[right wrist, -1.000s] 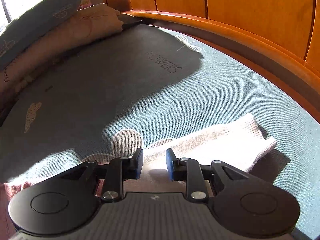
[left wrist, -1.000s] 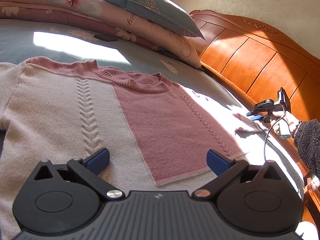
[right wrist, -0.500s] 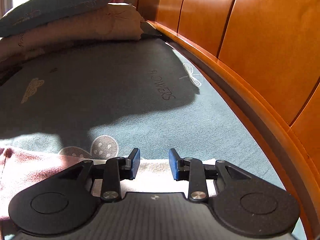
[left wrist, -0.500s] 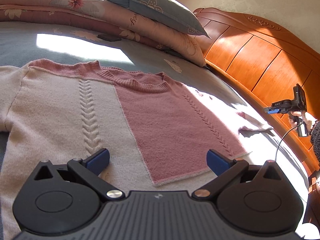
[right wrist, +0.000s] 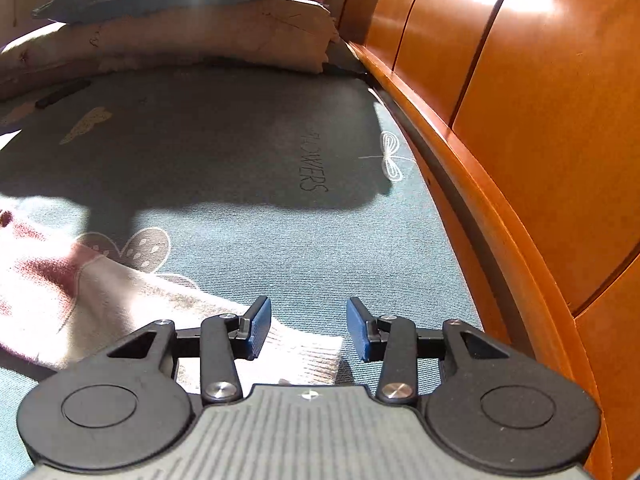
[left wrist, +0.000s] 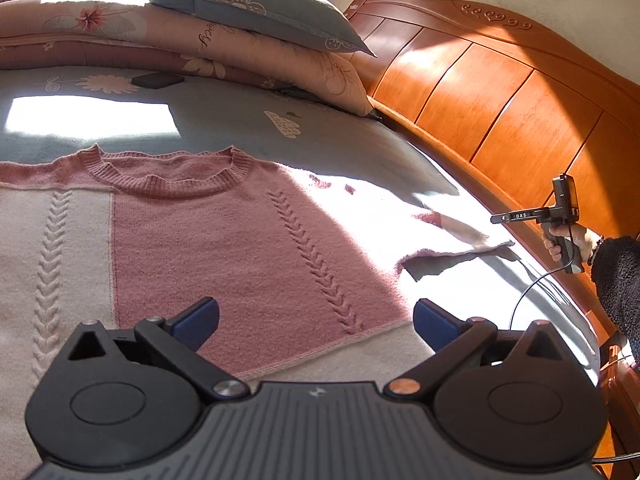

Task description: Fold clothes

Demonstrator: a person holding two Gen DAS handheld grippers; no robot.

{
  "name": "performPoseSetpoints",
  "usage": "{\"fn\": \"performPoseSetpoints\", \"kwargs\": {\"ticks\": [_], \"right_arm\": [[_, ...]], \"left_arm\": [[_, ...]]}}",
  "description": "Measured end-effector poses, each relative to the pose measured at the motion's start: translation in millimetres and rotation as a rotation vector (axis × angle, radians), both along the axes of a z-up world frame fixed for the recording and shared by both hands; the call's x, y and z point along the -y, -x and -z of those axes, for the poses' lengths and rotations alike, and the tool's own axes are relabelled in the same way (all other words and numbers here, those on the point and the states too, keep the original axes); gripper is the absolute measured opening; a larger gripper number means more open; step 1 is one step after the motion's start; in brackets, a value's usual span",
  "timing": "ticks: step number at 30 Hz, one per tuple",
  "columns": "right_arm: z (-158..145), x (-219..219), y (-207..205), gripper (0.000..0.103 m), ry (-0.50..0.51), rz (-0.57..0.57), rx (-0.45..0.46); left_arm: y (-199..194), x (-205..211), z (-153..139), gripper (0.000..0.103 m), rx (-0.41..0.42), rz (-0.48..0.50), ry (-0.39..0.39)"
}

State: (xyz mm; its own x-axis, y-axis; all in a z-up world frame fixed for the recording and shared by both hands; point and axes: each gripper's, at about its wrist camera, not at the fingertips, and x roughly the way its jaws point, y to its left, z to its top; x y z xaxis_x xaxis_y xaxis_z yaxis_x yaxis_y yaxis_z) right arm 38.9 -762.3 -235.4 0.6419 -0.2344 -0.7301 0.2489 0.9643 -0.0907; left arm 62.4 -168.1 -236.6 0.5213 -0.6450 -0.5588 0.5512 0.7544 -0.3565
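The right claw (right wrist: 308, 328) is opening, freeing the pink-and-cream knitted sweater's (left wrist: 240, 248) cuff at six o'clock; left claw (left wrist: 316, 324) gapes empty. Sleeve laid out, fold next.

It was a home bedroom: ahead of the tool stretched a bed with a blue-grey flower-printed sheet (left wrist: 328, 136), stacked floral pillows and quilts (left wrist: 240, 36), and a polished orange wooden headboard (left wrist: 500, 92).
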Motion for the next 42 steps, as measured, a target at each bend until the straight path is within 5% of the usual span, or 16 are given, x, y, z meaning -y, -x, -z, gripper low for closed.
{"fn": "performPoseSetpoints", "kwargs": {"ticks": [6,10,14,16,20,24,32,37,42], "right_arm": [[29,11,17,0.061,-0.084,-0.007,0.072],[27,2,28,0.015,-0.115,-0.079,0.107],[17,-6,25,0.015,0.013,-0.04,0.176],[14,-5,22,0.023,0.083,0.057,0.208],[9,-9,21,0.026,0.044,0.129,0.184],[-4,-33,11,0.027,-0.191,0.056,0.225],[-2,-142,-65,0.046,-0.625,-0.21,0.211],[23,-177,-90,0.048,-0.688,-0.21,0.164],[40,-135,-75,0.048,-0.705,-0.089,0.188]], "left_arm": [[3,23,4,0.102,0.002,0.035,-0.038],[4,28,4,0.102,0.013,0.037,-0.051],[4,25,2,0.102,0.007,0.02,-0.029],[5,25,2,0.102,0.008,0.018,-0.026],[6,24,2,0.102,0.011,0.019,-0.027],[7,25,2,0.102,0.013,0.017,-0.029],[15,21,-4,0.102,0.024,0.012,-0.035],[14,13,-3,0.102,0.001,-0.016,-0.032],[12,9,0,0.102,-0.018,-0.027,-0.028]]}}
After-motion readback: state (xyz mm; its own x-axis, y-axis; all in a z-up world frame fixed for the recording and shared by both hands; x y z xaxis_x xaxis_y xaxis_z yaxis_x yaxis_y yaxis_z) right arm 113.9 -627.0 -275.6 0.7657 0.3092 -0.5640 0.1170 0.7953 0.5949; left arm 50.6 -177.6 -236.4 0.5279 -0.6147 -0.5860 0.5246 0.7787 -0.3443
